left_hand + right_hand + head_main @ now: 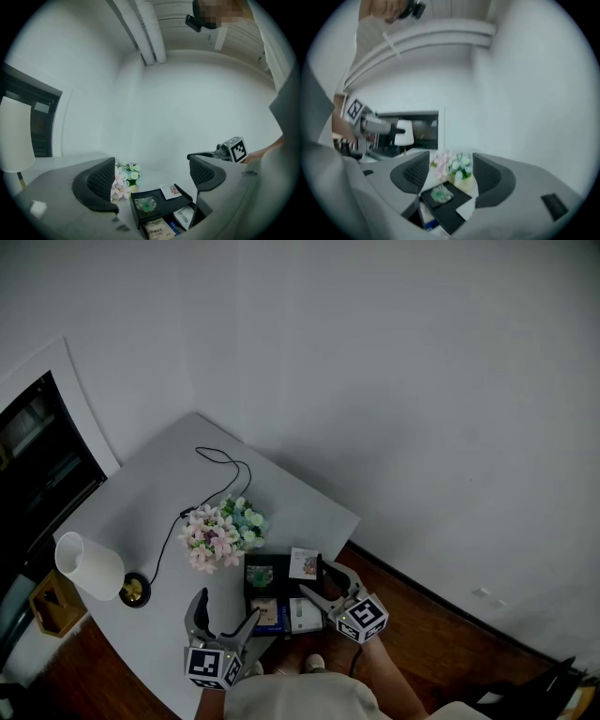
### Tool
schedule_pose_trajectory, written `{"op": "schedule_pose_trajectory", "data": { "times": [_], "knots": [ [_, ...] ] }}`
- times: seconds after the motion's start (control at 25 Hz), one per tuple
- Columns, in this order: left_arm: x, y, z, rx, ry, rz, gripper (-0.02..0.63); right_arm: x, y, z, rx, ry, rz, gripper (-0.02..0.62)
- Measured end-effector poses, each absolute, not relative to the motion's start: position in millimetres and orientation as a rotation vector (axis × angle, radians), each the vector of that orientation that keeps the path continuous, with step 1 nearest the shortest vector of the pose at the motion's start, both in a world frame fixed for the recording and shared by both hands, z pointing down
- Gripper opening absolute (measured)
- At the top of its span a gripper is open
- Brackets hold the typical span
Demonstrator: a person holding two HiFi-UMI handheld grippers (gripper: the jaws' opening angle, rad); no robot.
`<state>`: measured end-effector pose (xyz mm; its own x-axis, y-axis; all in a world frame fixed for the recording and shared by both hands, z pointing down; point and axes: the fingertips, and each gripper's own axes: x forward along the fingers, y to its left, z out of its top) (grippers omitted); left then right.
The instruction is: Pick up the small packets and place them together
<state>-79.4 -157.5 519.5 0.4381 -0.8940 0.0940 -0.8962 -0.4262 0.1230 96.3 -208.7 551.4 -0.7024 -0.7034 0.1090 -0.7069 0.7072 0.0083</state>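
A black tray (281, 589) near the table's front edge carries a green packet (259, 575). A white pictured packet (304, 563) lies over the tray's far right corner. A tan packet (264, 612), a blue one (282, 617) and a white one (306, 613) lie side by side at its near end. My left gripper (223, 615) hovers open just left of the tan packet. My right gripper (317, 579) stands open beside the pictured packet, holding nothing. In the left gripper view the open gripper (152, 178) frames the green packet (146, 205). The right gripper (450, 174) looks over the green packet (439, 194).
A bunch of pink and white flowers (225, 531) stands just behind the tray. A white-shaded lamp (89, 568) sits at the table's left, its black cord (220, 465) trailing across the top. Wooden floor (441, 634) lies right of the table; a white wall is behind.
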Motion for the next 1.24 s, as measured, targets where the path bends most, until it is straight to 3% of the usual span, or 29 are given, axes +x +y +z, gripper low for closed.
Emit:
{"op": "schedule_pose_trajectory", "data": {
  "times": [0.12,0.24,1.24],
  "knots": [
    [-72.6,-161.0,513.3,2.562,-1.583,0.009,0.482,127.0,-198.6,503.4,1.501,-2.944,0.161,0.273],
    [-65.1,-164.0,512.1,2.585,-1.573,0.01,0.482,143.0,-193.8,502.0,1.619,-2.789,0.031,0.23],
    [-51.8,-160.2,510.1,2.596,-1.56,0.012,0.48,114.0,-169.8,525.8,1.36,-2.76,0.023,0.229]
  ]
}}
